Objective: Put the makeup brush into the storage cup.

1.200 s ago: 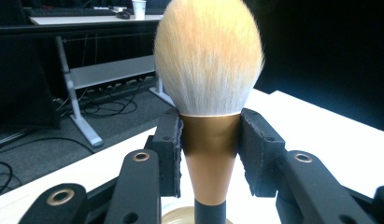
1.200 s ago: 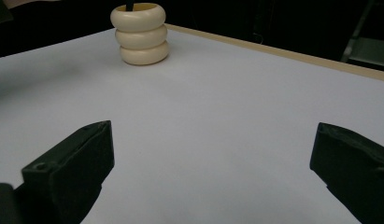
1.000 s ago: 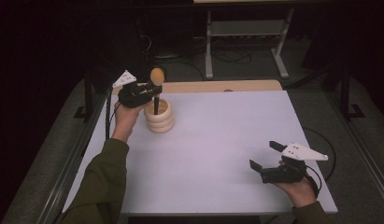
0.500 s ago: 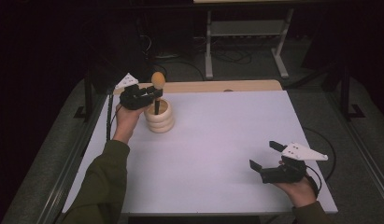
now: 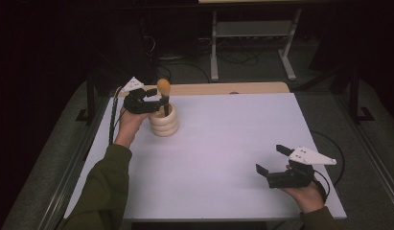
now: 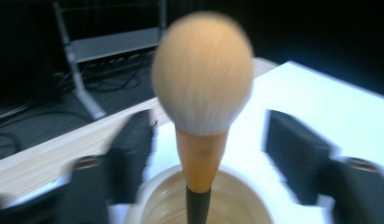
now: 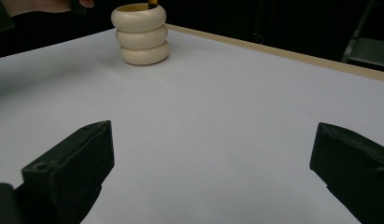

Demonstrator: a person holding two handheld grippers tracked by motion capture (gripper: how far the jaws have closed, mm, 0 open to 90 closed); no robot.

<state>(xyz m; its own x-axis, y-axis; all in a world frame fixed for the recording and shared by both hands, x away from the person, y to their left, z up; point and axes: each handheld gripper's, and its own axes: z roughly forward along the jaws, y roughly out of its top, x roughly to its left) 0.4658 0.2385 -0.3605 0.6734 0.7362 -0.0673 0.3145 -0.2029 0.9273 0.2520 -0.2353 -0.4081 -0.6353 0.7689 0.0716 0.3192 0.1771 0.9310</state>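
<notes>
A makeup brush (image 6: 202,70) with a round tan head and an orange-and-black handle stands upright in a cream ribbed cup (image 5: 164,122) at the table's far left. My left gripper (image 5: 154,98) is at the cup's left, level with the brush handle. In the left gripper view it (image 6: 208,122) is open, one jaw on either side of the handle with a gap to each. The brush (image 5: 163,88) rises above the cup rim (image 6: 157,193). My right gripper (image 5: 270,158) is open near the front right of the table, nothing between its jaws; its own view (image 7: 213,129) looks across at the cup (image 7: 140,35).
The white table top (image 5: 233,143) has a wooden strip (image 5: 218,88) along its far edge. Beyond it stand a metal frame (image 5: 252,33) and cables on a dark floor. A person's green sleeve (image 5: 101,191) reaches in along the left side.
The brush head and the left gripper have sunk a little toward the cup. The left gripper view is blurred by motion. The right gripper has not moved.
</notes>
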